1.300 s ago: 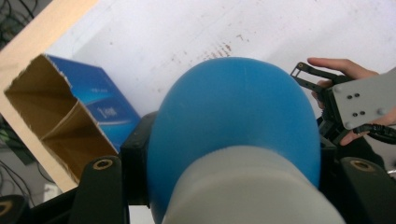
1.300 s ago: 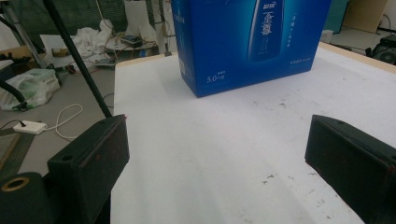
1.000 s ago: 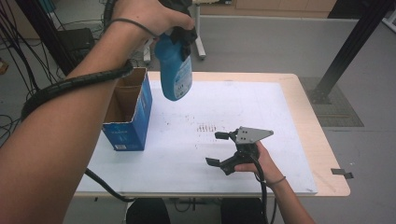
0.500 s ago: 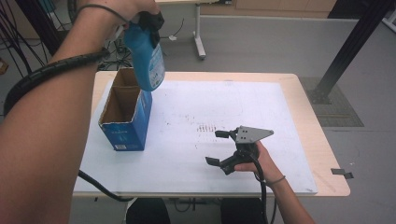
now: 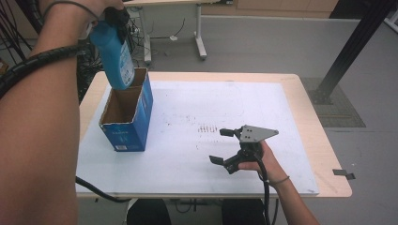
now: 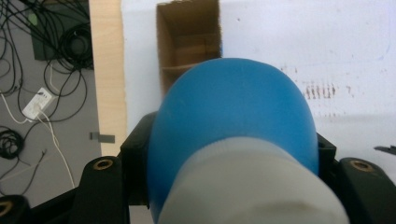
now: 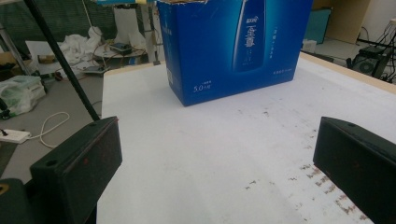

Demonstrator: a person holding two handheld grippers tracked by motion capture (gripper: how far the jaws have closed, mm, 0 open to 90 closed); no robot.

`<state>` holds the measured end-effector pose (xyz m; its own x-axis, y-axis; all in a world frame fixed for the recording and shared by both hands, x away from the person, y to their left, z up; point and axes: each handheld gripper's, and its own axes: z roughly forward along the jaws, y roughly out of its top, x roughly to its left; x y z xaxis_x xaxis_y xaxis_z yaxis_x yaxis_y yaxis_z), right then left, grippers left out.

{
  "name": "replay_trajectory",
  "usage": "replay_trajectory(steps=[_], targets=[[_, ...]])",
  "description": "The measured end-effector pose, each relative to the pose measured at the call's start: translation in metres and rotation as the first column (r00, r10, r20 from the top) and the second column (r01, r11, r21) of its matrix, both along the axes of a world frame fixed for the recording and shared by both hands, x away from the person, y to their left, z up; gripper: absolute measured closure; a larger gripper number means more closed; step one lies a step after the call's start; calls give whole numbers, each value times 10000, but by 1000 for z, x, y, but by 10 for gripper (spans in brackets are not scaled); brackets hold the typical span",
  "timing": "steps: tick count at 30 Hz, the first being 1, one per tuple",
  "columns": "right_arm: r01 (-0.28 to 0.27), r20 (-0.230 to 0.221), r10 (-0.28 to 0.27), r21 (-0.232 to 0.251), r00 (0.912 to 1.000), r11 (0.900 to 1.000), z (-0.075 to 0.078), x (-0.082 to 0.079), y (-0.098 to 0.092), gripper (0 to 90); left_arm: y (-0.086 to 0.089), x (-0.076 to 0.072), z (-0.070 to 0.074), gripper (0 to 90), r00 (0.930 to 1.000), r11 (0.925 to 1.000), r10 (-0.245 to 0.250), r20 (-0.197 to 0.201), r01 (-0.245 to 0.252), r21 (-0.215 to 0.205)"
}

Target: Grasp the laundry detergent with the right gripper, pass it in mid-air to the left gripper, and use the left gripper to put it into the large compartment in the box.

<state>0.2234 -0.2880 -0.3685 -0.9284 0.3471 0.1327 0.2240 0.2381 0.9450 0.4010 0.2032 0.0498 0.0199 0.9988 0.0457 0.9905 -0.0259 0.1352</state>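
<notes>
From the high view I see my left tool [image 5: 114,21] clamped on the blue bottle [image 5: 115,54], which hangs above the open top of the blue box [image 5: 133,117], its lower end just over the far edge of the opening. The box stands upright at the left of the white surface [image 5: 187,154]. My right tool [image 5: 224,146] rests low near the surface's near edge, well apart from the box; its jaws have just been opening and stand wide apart with nothing between them.

In the left gripper view the bottle [image 6: 233,121] sits between my black jaws, grey cap end nearest the camera, and the box's [image 6: 187,42] brown inside shows beyond it.

In the right gripper view the jaws stand spread over bare white surface [image 7: 210,154], and the box [image 7: 233,46] stands farther off, its printed side facing me.
</notes>
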Motion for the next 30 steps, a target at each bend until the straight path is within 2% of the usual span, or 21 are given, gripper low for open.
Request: replay_trajectory(steps=[10, 22, 30], targets=[[179, -87, -180, -156, 9998, 9997, -1, -1, -1, 10, 0, 3, -12, 385, 9997, 9993, 239, -17, -239, 295], [231, -64, -232, -136, 9997, 9996, 0, -3, -4, 11, 6, 7, -49, 385, 9988, 9980, 464, -175, -456, 428], [249, -96, -251, -205, 9996, 9995, -1, -4, -3, 11, 13, 10, -70, 385, 9980, 9981, 505, -383, -491, 369]])
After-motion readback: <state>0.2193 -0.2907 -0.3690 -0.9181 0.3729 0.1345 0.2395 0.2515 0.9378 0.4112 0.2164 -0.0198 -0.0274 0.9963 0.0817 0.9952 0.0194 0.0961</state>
